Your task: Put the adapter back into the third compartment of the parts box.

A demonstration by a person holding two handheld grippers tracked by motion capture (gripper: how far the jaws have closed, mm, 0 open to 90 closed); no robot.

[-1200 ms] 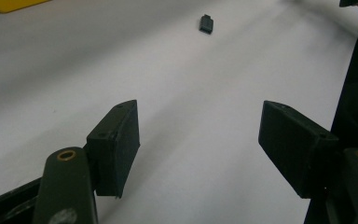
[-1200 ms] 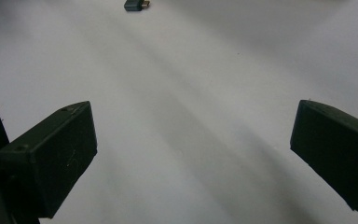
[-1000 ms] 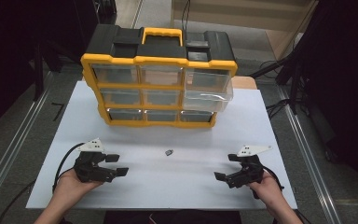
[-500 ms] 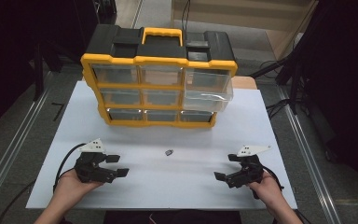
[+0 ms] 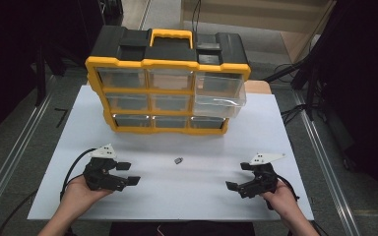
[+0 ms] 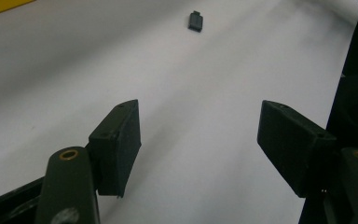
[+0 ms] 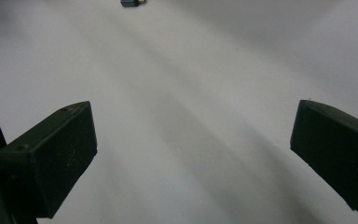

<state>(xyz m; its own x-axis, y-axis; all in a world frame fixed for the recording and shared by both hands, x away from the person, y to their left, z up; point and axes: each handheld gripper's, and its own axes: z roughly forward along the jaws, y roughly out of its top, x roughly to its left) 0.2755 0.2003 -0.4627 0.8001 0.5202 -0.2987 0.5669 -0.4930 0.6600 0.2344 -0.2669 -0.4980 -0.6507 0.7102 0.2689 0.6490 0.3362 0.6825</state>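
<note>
High view: a small dark rectangular plug (image 5: 178, 160) is approached mid-bench by the left gripper (image 5: 126, 173), fingers spread empty; the right gripper (image 5: 238, 176) is likewise spread. Reaching and pinching is needed next.

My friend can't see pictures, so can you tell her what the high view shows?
A person's two hands rest on a white table, each holding an open black gripper, the left gripper and the right gripper, with a tiny dark part lying between them. Behind stands a yellow-and-black drawer box with one clear drawer pulled out.
</note>
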